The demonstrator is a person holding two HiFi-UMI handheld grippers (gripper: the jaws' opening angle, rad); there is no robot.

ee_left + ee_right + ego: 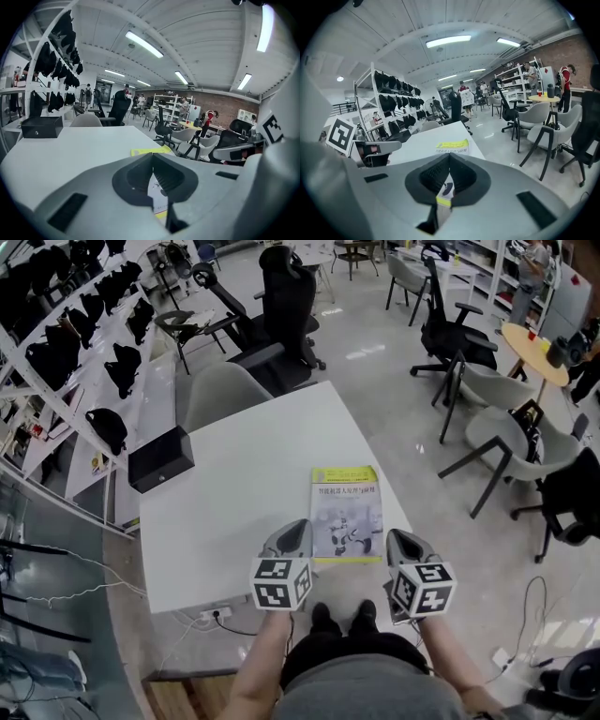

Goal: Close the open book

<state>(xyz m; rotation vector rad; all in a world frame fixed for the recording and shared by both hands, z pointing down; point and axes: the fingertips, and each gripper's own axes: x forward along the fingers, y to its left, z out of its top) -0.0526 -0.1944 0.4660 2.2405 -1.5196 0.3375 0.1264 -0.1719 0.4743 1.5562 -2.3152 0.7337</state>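
The book (345, 512) lay cover-up, apparently already closed, on the worktop (244, 474), between the left gripper (298, 527) and the right gripper (397, 538). Both sets of fingers were pressed together on nothing. They were best drawn back without the cover being snagged. Whether it sat fully flat could not be told, and much of the book was hidden behind the fingers in both gripper views.

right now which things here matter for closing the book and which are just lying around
For the job: book, lying cover up on the white table; left claw and right claw, both shut, holding nothing.

Just lying about: black box at the table's left edge; grey chair; black office chair.
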